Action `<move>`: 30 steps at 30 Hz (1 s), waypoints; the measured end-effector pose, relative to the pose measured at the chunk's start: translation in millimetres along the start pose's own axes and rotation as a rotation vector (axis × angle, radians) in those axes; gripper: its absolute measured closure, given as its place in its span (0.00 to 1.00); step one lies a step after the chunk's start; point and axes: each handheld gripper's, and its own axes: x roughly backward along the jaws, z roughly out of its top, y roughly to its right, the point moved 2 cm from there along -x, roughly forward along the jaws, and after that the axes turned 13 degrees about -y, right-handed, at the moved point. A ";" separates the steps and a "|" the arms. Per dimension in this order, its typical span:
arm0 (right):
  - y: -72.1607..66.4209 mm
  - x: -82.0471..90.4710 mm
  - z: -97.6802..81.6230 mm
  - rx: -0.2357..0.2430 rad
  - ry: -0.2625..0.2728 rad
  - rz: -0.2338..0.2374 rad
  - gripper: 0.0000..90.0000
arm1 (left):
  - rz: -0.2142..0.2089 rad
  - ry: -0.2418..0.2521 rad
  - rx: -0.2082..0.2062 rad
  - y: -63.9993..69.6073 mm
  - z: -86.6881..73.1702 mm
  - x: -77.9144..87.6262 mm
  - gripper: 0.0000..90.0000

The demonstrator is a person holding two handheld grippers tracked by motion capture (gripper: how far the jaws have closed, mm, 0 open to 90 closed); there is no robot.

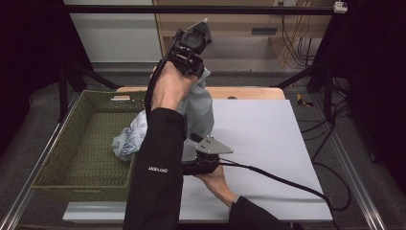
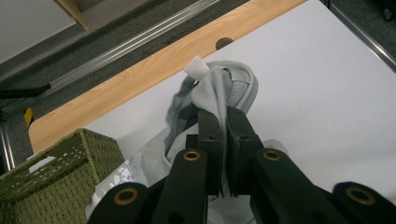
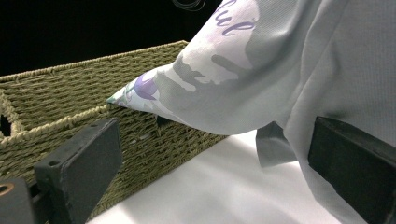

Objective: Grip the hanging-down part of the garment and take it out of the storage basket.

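My left gripper [image 1: 197,72] is raised high over the table's far edge, shut on the collar of a light grey printed garment [image 1: 200,108]. In the left gripper view the fabric [image 2: 219,88] is pinched between the closed jaws, with a white label sticking up. The garment hangs down, and its printed end [image 1: 128,138] drapes over the rim of the olive woven basket [image 1: 72,158]. My right gripper [image 3: 215,154] is low on the table and open. Its right finger [image 3: 355,163] touches the hanging cloth [image 3: 289,65], and its left finger [image 3: 79,163] is near the basket wall [image 3: 60,98].
The white table sheet [image 1: 268,139] spreads out to the right, with a wooden strip [image 1: 249,92] along its far edge. The basket stands along the table's left side. A cable [image 1: 287,182] trails from the right gripper across the sheet. The person's black sleeve [image 1: 158,182] crosses the front.
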 end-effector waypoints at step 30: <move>-22.9 2.4 4.5 0.000 0.021 0.061 0.06 | 0.011 -0.011 -0.008 -1.9 -1.7 1.7 0.95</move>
